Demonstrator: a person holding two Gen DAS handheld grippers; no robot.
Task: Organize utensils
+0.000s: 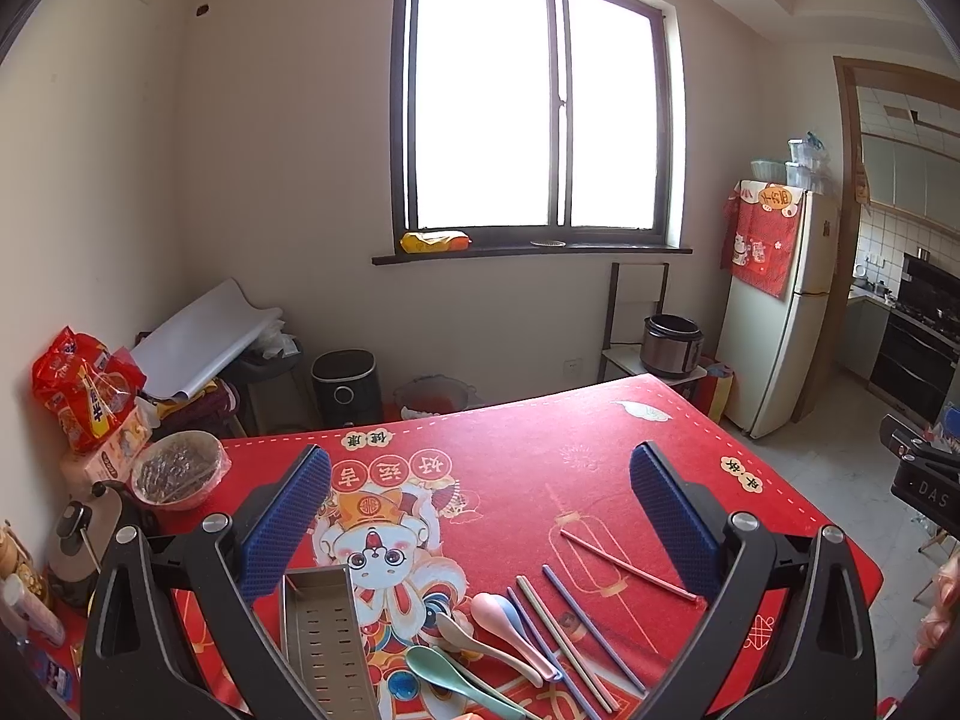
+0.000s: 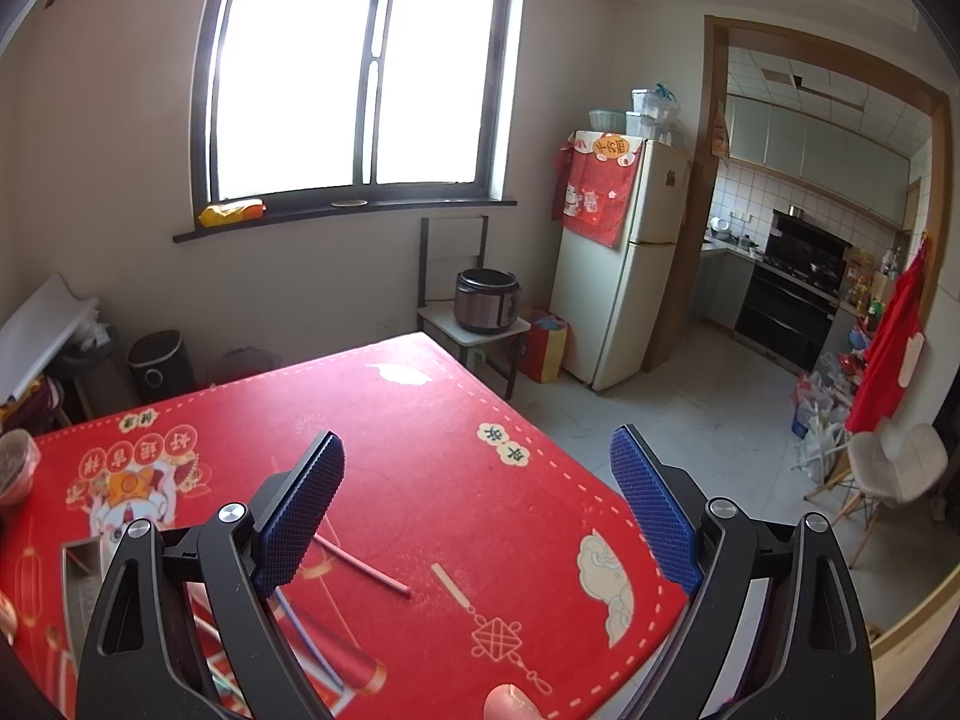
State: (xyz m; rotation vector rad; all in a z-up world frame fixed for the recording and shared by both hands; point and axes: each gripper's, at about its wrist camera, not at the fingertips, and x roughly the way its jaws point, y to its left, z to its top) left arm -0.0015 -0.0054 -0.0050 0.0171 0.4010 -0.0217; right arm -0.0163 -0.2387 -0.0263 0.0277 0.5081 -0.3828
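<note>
Both hand-held grippers, left (image 1: 480,516) and right (image 2: 477,516), hovered wide open and empty; the pink chopstick (image 2: 363,567) lay crosswise just below the right's left finger, nearer it.

The perforated steel utensil tray (image 1: 327,642) runs off the bottom edge. In the right wrist view, 1 black gripper arm hides most of the blue chopstick (image 2: 306,639).
</note>
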